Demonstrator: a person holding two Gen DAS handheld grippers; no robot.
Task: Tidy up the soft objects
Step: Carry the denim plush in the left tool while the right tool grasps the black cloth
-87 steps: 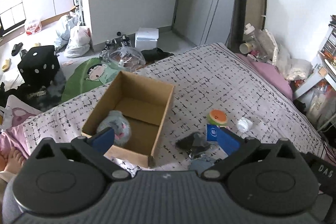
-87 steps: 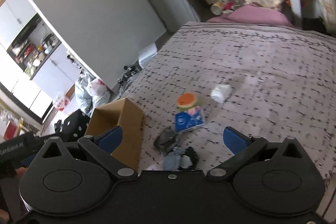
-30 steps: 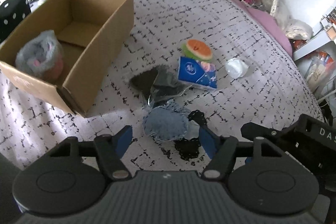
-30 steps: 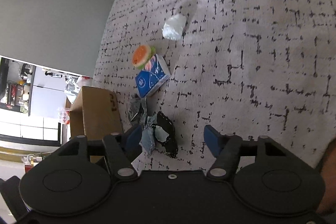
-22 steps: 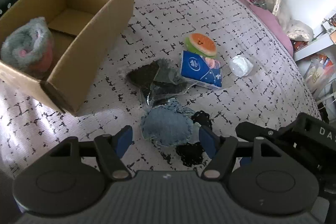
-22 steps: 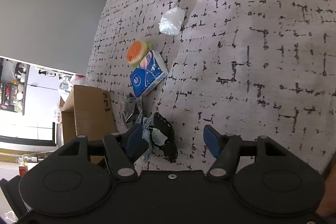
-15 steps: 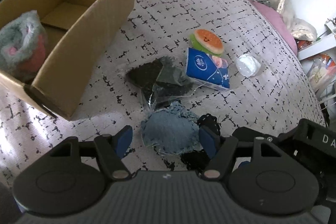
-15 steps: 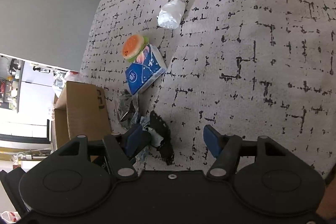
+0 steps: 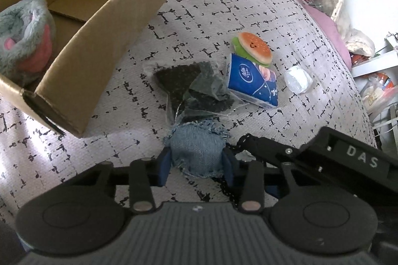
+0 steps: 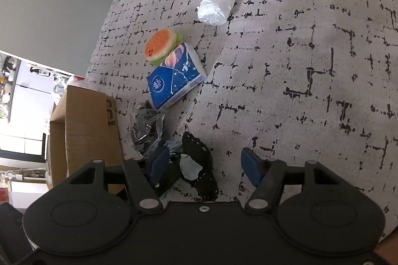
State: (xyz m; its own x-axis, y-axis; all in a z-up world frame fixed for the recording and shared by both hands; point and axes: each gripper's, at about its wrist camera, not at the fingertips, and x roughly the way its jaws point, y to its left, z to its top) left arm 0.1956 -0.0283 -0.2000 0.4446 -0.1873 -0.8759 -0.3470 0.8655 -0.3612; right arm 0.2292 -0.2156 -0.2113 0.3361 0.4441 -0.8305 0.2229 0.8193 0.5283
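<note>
Left fingers [image 9: 166, 166] just closed, pinching denim pad [image 9: 197, 150]; right fingers [image 10: 250, 166] spread, empty.

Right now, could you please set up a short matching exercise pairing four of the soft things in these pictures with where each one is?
Things:
1. denim pad
2. grey plush toy
3. burger toy
4. white bundle

Places:
A. inside the cardboard box
B. alone on the bedspread, to the right of the tissue pack in the left wrist view
C. between the pads of the left tool
D. leaning on the far end of the tissue pack

Pairs: 1-C, 2-A, 3-D, 4-B
</note>
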